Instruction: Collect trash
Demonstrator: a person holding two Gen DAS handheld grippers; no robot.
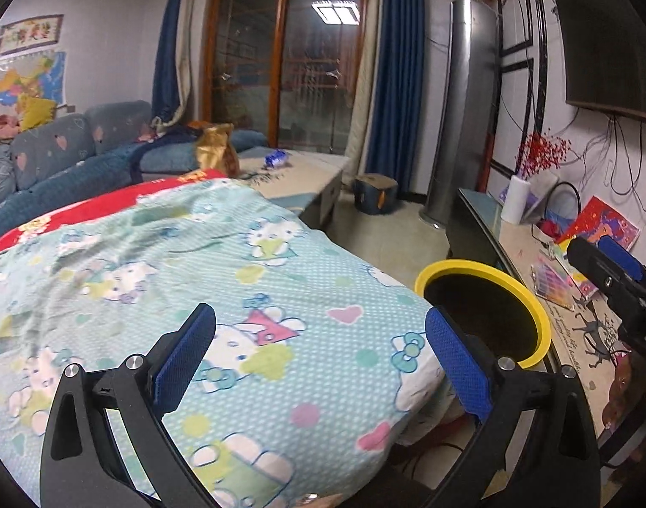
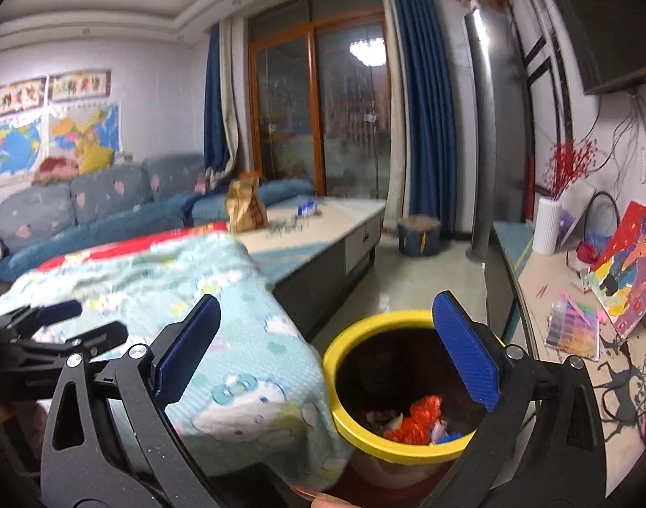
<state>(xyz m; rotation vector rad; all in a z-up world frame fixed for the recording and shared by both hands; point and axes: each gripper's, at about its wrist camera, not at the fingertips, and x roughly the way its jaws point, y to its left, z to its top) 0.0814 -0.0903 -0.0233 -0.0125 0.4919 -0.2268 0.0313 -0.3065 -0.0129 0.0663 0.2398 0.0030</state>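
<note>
A yellow-rimmed bin [image 2: 356, 427] stands on the floor beside the cloth-covered table. It holds red, white and blue crumpled trash [image 2: 420, 421]. My right gripper [image 2: 327, 347] is open and empty, above the bin's near rim. My left gripper [image 1: 320, 351] is open and empty over the Hello Kitty cloth [image 1: 196, 279]. The bin [image 1: 530, 296] shows to its right in the left wrist view, its inside dark. The right gripper [image 1: 619, 271] shows at that view's right edge; the left gripper [image 2: 60, 321] shows at the right wrist view's left edge.
A gold bag [image 2: 244, 205] and a blue wrapper [image 2: 306, 208] sit on the low table [image 2: 344, 228] beyond. A sofa [image 2: 103, 203] is at the left. A side counter [image 2: 576, 296] at the right holds a vase, paintings and colour sets. A stool [image 2: 420, 235] and a tower fan stand behind.
</note>
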